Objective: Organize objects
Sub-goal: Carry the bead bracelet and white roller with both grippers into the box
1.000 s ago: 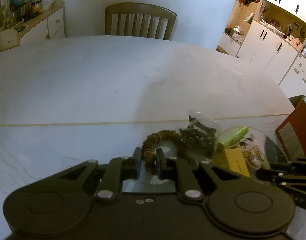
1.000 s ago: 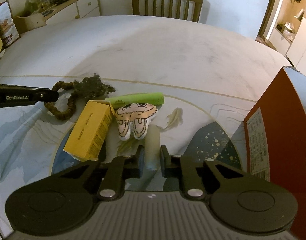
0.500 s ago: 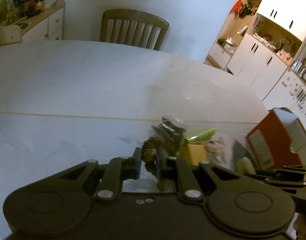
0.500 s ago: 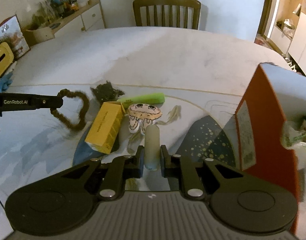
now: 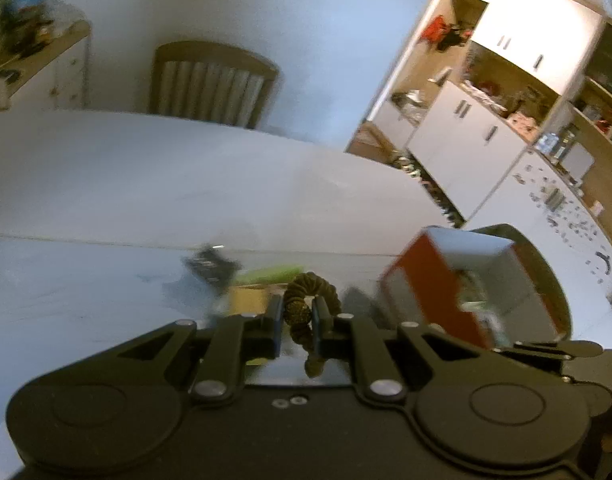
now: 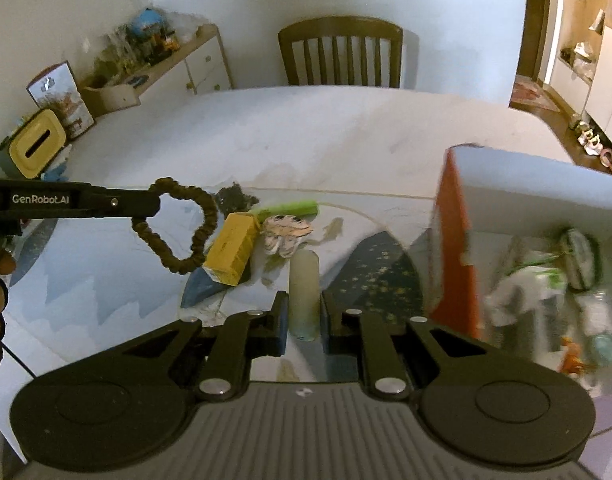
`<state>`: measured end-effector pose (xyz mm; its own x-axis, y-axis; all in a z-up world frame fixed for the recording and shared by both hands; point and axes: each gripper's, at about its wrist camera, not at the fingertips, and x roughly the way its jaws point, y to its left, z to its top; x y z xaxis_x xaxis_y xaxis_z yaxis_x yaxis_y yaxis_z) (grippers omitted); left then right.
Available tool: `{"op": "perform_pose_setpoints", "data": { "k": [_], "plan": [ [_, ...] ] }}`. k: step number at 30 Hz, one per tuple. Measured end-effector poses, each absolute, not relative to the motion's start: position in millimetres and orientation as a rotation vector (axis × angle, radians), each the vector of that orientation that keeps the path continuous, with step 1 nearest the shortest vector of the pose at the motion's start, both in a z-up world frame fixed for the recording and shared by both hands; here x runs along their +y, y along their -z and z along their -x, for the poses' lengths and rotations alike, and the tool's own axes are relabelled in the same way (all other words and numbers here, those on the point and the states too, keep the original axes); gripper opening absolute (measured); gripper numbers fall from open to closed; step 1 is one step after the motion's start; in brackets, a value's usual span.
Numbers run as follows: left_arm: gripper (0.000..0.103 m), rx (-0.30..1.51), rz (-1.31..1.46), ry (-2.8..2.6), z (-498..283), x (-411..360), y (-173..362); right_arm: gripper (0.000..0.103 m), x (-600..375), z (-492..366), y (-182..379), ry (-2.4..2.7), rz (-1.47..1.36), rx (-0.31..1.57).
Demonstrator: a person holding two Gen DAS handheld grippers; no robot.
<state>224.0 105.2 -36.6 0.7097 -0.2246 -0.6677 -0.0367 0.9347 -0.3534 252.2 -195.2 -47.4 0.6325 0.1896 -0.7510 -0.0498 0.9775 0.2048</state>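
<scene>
While I am holding both tongs up off the table (image 6: 346, 140), my left tongs (image 5: 297, 320) are pinching one brown beaded loop (image 6: 178, 224), which is dangling clear of the surface, and my right tongs (image 6: 304, 316) are pinching one pale tube (image 6: 304, 280), also lifted. I am judging the sorting as roughly midway: the red box (image 6: 454, 240) at my right is already holding several items, blurred, so I am not counting them. Four things are still lying on the table in one cluster: one yellow carton (image 6: 232, 248), one green stick (image 6: 290, 208), one small cartoon plush (image 6: 284, 232), one dark bundle (image 6: 236, 196). I am guessing the two held pieces are heading for the box, so six pieces are left to stow. One chair (image 6: 340, 52) is standing behind.
</scene>
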Motion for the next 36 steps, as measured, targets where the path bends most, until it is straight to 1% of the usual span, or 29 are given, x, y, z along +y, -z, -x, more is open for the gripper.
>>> {"op": "perform_pose_setpoints", "data": {
  "k": [10, 20, 27, 36],
  "plan": [
    [0.012, 0.736, 0.303, 0.245, -239, 14, 0, 0.015, -269, -216, 26, -0.068, -0.198, 0.814],
    [0.012, 0.734, 0.212, 0.335, -269, -74, -6, 0.015, -347, -195, 39, 0.052, -0.21, 0.797],
    [0.012, 0.795, 0.151, 0.395, -295, -127, 9, 0.015, -397, -192, 62, 0.129, -0.222, 0.817],
    [0.013, 0.852, 0.064, 0.45, -317, -178, 36, 0.015, -434, -201, 90, 0.157, -0.203, 0.859]
  ]
}}
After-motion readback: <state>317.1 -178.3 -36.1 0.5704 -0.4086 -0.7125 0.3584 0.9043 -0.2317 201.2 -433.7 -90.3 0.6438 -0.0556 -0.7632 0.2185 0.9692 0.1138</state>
